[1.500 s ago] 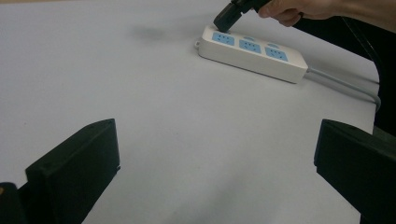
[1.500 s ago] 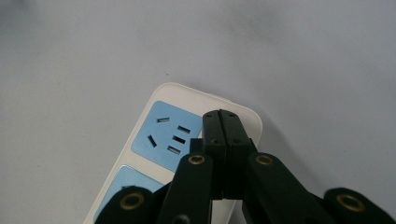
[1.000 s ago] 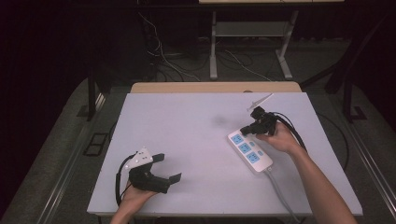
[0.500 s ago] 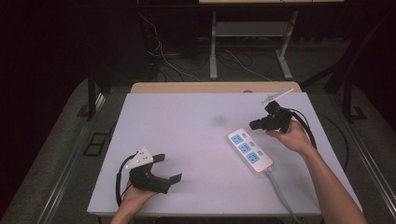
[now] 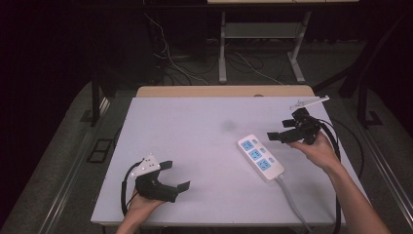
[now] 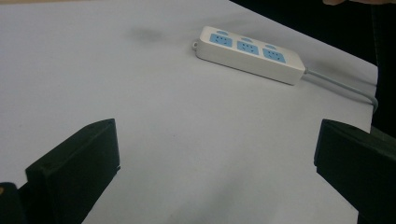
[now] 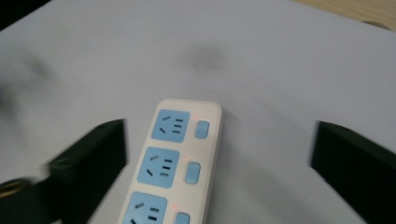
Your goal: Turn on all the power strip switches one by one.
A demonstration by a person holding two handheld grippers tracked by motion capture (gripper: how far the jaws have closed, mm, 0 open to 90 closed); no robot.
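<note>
Three small red lights glow beside the switches on the power strip [image 7: 175, 163], so we judge the switching done and the retreat in hand. Our right gripper [image 5: 288, 130] hangs above and just beyond the strip's far end, its jaws having just sprung wide with nothing between them. We lift clear of the strip's cord [image 5: 292, 202]. Our left gripper [image 5: 171, 176], spread and empty, rests well apart from the strip.
</note>
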